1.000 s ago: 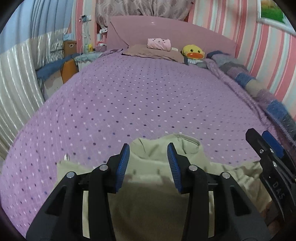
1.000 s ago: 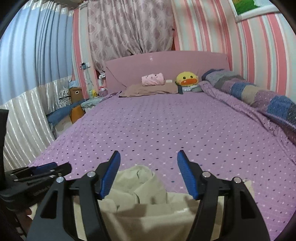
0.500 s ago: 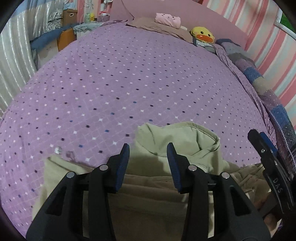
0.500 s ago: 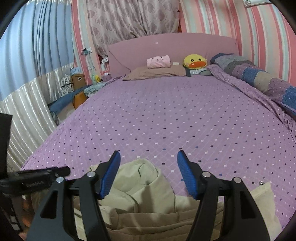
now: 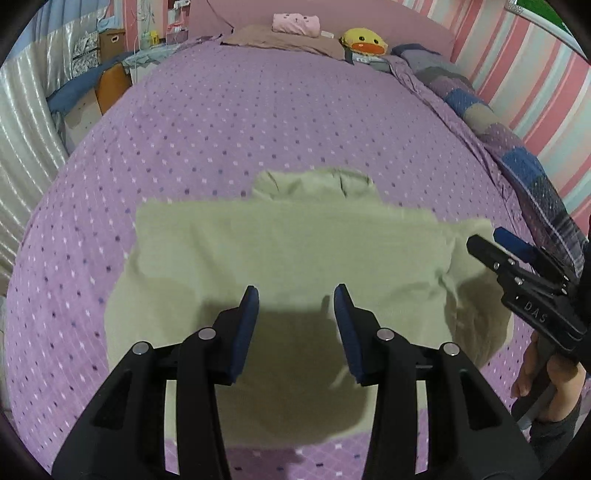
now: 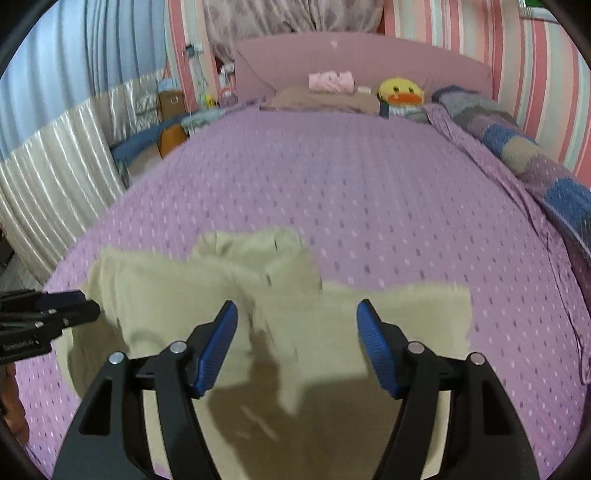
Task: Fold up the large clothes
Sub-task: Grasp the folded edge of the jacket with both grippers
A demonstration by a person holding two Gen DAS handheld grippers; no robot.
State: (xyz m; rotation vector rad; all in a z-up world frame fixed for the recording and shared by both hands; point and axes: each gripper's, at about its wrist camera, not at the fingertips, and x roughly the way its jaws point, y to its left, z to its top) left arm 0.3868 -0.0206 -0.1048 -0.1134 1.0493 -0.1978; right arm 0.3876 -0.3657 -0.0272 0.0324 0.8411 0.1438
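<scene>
A pale khaki hooded garment lies spread on the purple dotted bedspread, its hood pointing toward the headboard. My left gripper hovers over the garment's middle, open, with nothing between its blue pads. In the right wrist view the garment is blurred, with the hood bunched up. Over its right half, my right gripper has its jaws opening and nothing between them. Each gripper shows in the other's view: the right gripper at the right edge, the left gripper at the left edge.
At the headboard lie a brown pillow, a pink plush and a yellow duck plush. A patchwork blanket runs along the bed's right side. Boxes and bedside clutter stand left of the bed by the curtain.
Both grippers have drawn back toward the bed's near edge and tipped downward. The garment now lies flatter and shows much more fully. The right jaws stand slightly wider.
</scene>
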